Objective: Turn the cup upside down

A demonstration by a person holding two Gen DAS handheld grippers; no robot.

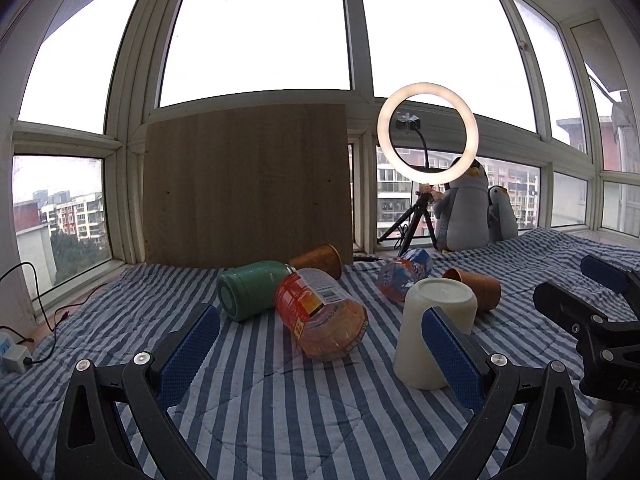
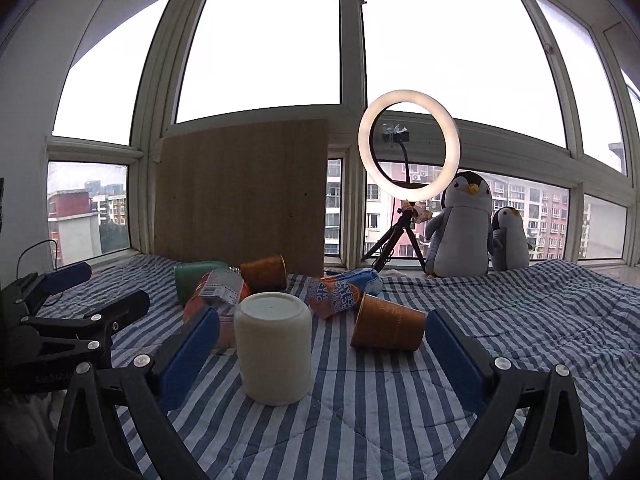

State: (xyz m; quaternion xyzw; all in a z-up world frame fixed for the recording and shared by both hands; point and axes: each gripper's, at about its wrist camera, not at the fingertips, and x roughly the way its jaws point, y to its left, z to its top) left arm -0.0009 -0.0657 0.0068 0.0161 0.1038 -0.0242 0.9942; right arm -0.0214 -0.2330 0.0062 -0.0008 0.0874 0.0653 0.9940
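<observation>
Far left, at about 9 o'clock from the cup: a power strip (image 1: 14, 354) with a black cable (image 1: 44, 308) running off the striped blanket (image 1: 280, 420).

Left gripper (image 1: 320, 352): jaws spread wide, nothing between the blue pads (image 1: 188, 356), hovering low over the blanket. It also shows in the right wrist view (image 2: 80, 292), at the cup's 9 o'clock.

A wooden board (image 1: 248, 184) leans on the window, 12 o'clock behind the clutter.

Green flask (image 1: 252, 294) lies on its side, base facing out. Touching it at its 4 o'clock, a clear bottle with a red label (image 1: 320, 316), also on its side. Behind them, at 1 o'clock, an orange paper cup (image 1: 320, 260) tipped over.

White cup (image 2: 274, 346) stands mouth down on the blanket, flat base up. No pad touches it. In the left wrist view the left gripper's right pad overlaps it (image 1: 436, 332); cannot tell whether they touch there.

A crushed blue-orange bottle (image 2: 344, 290) lies at the cup's 1 o'clock. A second orange paper cup (image 2: 388, 324) lies on its side at the cup's 3 o'clock, near but apart.

Right gripper (image 2: 322, 356): jaws wide apart, holding nothing, the white cup just beside its left pad.

Ring light (image 2: 408, 144) on a tripod, then a big penguin toy (image 2: 460, 228) and a small penguin toy (image 2: 510, 240) by the window.
</observation>
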